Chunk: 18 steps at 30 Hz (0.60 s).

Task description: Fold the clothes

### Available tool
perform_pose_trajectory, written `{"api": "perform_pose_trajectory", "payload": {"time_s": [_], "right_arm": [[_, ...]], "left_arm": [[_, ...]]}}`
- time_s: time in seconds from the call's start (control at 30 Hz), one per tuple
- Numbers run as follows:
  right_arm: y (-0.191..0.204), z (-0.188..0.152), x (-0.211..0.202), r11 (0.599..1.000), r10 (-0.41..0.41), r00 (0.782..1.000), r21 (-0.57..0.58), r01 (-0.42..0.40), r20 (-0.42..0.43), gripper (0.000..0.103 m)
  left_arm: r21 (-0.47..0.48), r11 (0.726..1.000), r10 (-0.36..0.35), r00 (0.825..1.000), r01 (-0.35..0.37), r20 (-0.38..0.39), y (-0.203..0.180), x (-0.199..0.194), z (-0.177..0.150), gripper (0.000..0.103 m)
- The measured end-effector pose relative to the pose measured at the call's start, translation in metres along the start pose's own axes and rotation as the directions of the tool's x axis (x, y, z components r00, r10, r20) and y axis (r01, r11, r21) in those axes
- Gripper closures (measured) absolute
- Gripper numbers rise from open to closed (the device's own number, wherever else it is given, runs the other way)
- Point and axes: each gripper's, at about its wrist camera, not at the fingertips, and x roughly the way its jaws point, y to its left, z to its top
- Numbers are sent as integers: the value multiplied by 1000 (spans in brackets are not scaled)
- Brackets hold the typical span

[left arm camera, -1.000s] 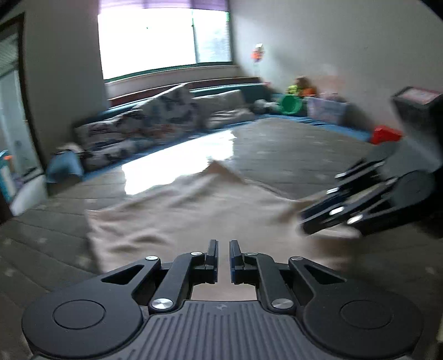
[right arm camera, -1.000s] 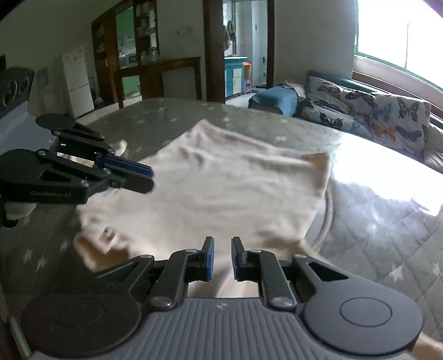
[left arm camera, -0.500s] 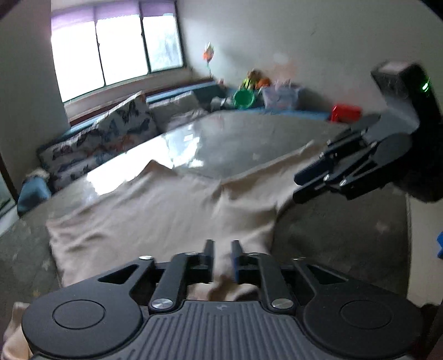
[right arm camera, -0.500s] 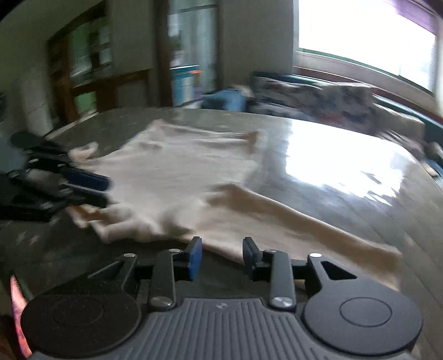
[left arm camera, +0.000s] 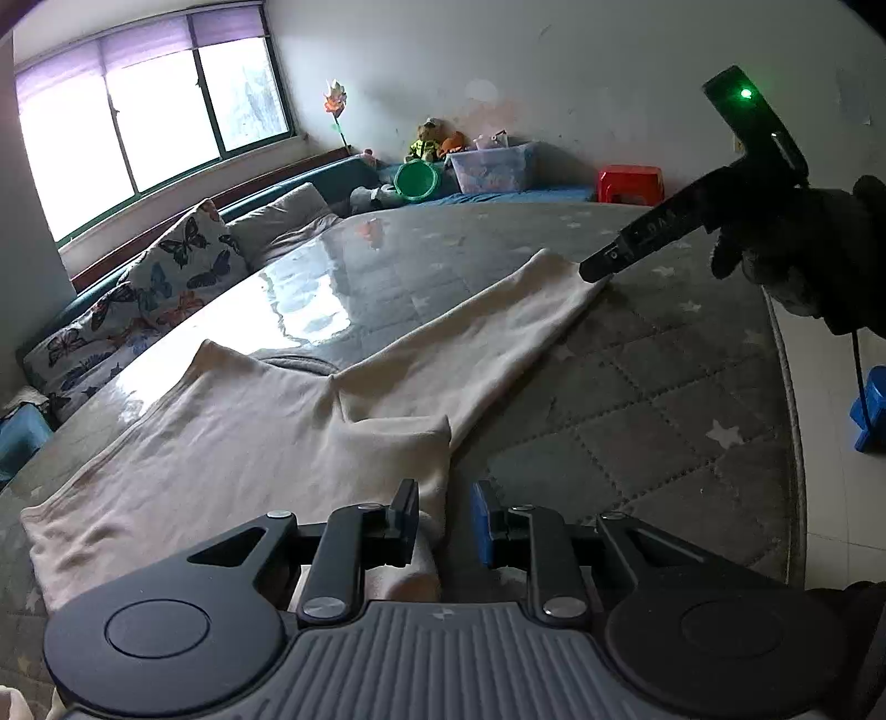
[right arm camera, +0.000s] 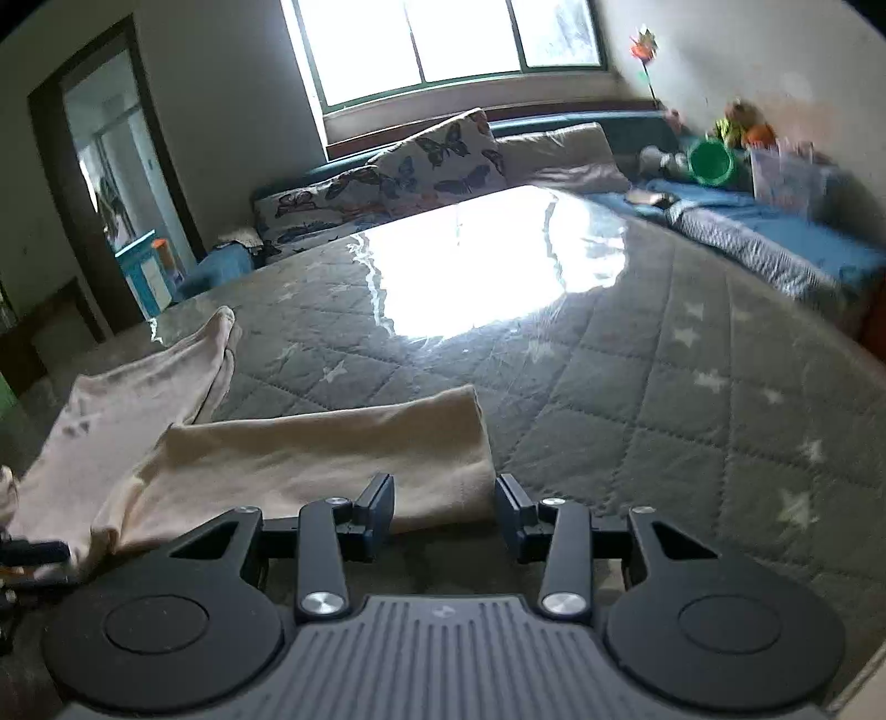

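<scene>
Covering quilted star-print grey mat, glossy film; cream garment at 9 o'clock. Butterfly cushions, window at 12. Left gripper, right gripper spread, empty.

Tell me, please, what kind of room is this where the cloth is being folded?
Most likely a lived-in room of a home, perhaps a family or play room. A window bench holds butterfly-print cushions, stuffed toys sit in the corner by a clear storage bin, and the beige garment lies on a quilted star-pattern surface.

Bright window above butterfly cushions, pale walls.
</scene>
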Motion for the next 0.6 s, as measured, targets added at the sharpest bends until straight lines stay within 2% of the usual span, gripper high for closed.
{"api": "perform_pose_trajectory", "payload": {"time_s": [0.03, 0.07, 0.1, 0.17, 0.43, 0.53, 0.6], "right_arm": [[0, -1, 2, 1000, 7, 1000, 1, -7, -1, 63], [2, -1, 5, 1000, 4, 1000, -23, -4, 1, 75], [5, -1, 7, 999, 0, 1000, -48, 0, 3, 92], [11, 3, 12, 995, -15, 1000, -99, 16, 2, 95], [27, 54, 15, 950, -125, 982, -268, 160, 144, 97], [32, 64, 38, 925, -161, 979, -326, 195, 129, 96], [32, 62, 54, 922, -161, 985, -347, 171, 57, 92]], "left_arm": [[-1, 1000, -1, 1000, 1, -4, 0, 0, 0, 80], [-1, 1000, -1, 1000, 1, -9, 0, 1, -1, 80], [-1, 1000, -3, 1000, 3, -12, 0, 1, -2, 80], [0, 1000, -6, 1000, 6, -18, -1, 1, -3, 80], [20, 999, -32, 999, 33, -30, 0, 4, -5, 80], [31, 999, -41, 999, 42, -29, 1, 5, -8, 80], [37, 998, -49, 998, 50, -29, 2, 3, -9, 80]]}}
